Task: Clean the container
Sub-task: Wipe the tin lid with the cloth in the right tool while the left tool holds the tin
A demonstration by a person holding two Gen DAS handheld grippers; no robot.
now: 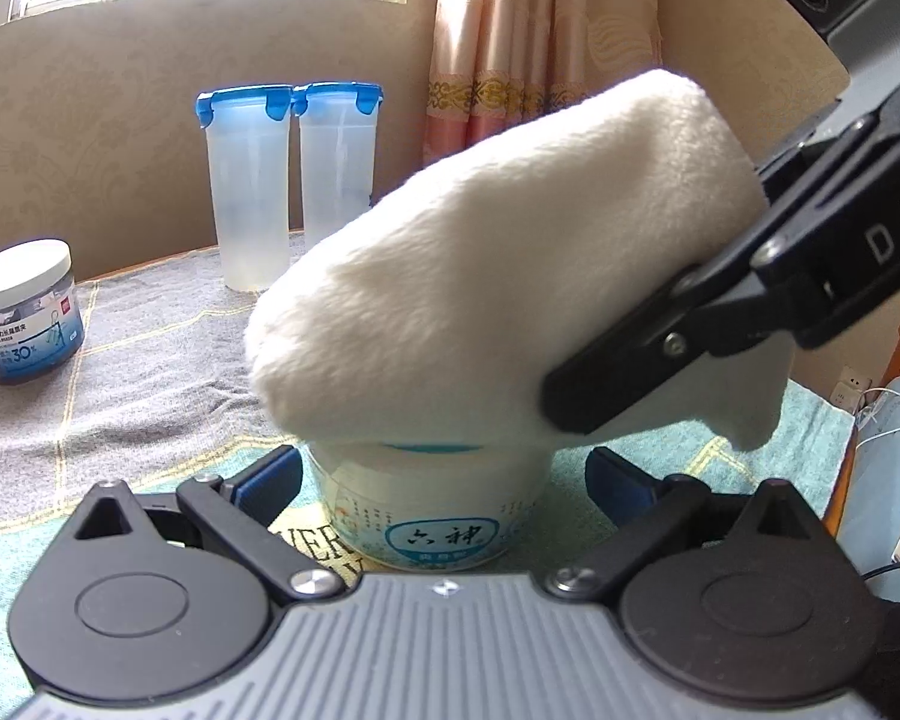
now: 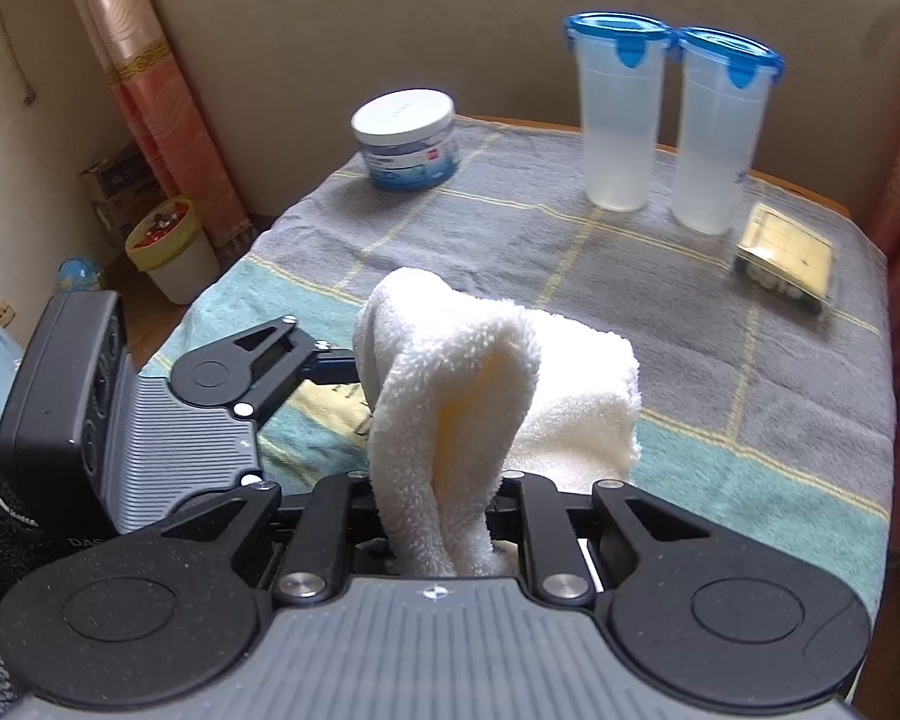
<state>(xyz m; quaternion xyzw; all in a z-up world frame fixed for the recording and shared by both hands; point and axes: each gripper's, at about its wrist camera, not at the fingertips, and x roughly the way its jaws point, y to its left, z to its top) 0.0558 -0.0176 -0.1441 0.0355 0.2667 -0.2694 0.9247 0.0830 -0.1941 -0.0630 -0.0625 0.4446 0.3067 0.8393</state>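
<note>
A round white container (image 1: 426, 510) with a blue label stands on the teal and grey cloth (image 1: 150, 360). My left gripper (image 1: 444, 468) has its blue pads on either side of the container. The left pad is close against it, and a strip of cloth shows between the right pad and the container. A folded white towel (image 1: 510, 270) lies over the container's top, and my right gripper (image 1: 576, 402) is shut on that towel. In the right wrist view the towel (image 2: 480, 372) bunches out of the right gripper (image 2: 444, 516) and hides the container. One of the left gripper's fingers (image 2: 324, 369) reaches in under the towel.
Two tall clear tubs with blue clip lids (image 2: 621, 114) (image 2: 720, 132) stand at the table's far side. A short white-lidded jar (image 2: 405, 141) stands far left and a small clear box (image 2: 789, 258) far right. A bin (image 2: 171, 246) stands on the floor to the left.
</note>
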